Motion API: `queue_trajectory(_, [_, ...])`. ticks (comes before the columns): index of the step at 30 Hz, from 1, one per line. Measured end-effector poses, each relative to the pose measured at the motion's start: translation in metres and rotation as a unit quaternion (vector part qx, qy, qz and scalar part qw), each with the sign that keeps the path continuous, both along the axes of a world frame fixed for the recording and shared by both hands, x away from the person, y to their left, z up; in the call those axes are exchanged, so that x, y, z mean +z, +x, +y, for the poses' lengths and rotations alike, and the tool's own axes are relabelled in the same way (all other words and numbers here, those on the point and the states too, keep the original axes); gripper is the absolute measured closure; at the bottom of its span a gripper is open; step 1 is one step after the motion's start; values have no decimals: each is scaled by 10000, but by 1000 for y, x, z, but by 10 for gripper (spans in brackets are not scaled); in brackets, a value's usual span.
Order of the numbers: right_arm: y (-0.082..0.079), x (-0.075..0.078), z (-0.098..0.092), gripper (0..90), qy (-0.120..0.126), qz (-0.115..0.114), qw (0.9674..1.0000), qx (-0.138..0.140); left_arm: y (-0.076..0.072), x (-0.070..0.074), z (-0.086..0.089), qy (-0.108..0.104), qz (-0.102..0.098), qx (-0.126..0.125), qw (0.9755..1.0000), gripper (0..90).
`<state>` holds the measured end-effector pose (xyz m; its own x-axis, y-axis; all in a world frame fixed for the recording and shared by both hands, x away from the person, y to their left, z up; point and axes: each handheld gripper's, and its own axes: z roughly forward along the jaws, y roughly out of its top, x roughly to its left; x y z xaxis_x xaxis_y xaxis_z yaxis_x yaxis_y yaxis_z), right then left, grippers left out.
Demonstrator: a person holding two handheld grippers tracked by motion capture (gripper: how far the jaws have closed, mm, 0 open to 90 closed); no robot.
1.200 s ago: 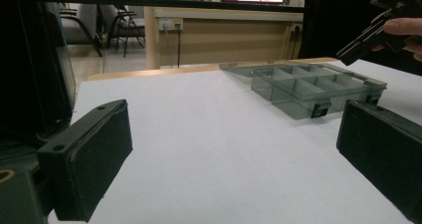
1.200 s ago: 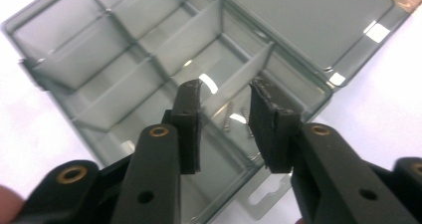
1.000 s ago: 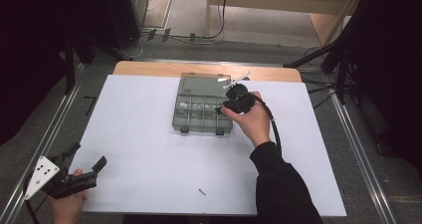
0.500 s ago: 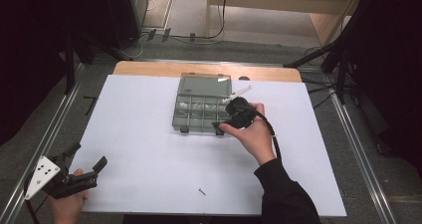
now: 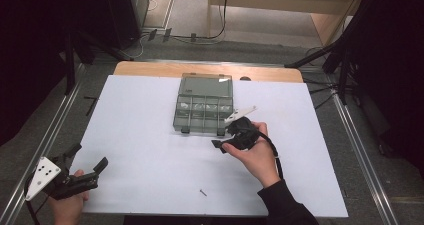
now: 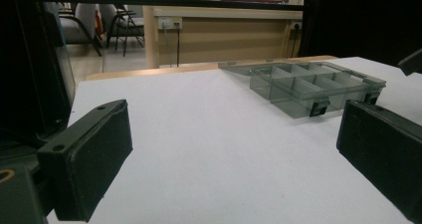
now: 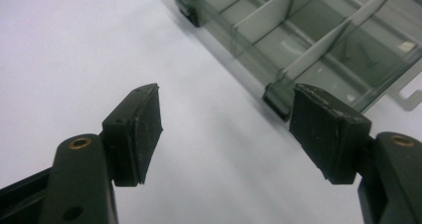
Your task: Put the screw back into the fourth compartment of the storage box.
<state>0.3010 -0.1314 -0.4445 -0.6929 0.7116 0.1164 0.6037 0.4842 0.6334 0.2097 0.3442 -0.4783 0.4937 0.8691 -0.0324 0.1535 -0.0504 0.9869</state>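
Right gripper [image 5: 226, 142] withdrawn from organizer box [image 5: 204, 105], jaws apart, empty; left gripper [image 5: 90, 167] likewise; deposit apparently finished

Organizer box [image 5: 203, 112]: clear, grey-tinted plastic, smooth and faintly glossy, with dark plastic latches along its near edge. Table cover [image 5: 150, 150]: white sheet, matt and smooth; bare wood strip [image 5: 150, 68], light and matt, along the table's far edge. Left gripper [image 6: 234, 149]: black plastic jaws, matt, faces smooth; grey plate on top, flat and dull. Right gripper [image 7: 226, 129]: black matt pads, slightly rough and worn at the edges, brass-coloured metal pins in the arms. Small screw [image 5: 202, 192] near the table's near edge: dark metal.
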Motion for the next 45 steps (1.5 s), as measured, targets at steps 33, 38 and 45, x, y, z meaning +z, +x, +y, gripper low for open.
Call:
queue_trajectory(33, [-94, -40, 31, 581, 233, 329, 9975, 586, 1, 1, 0, 26, 6, -24, 10000, 12])
queue_trajectory(38, [-101, -45, 39, 634, 193, 374, 9966, 701, 1, 0, 0, 15, 1, -36, 10000, 12])
queue_trajectory(45, [-104, -50, 44, 715, 166, 412, 9957, 810, 1, 0, 0, 4, 3, -43, 10000, 12])
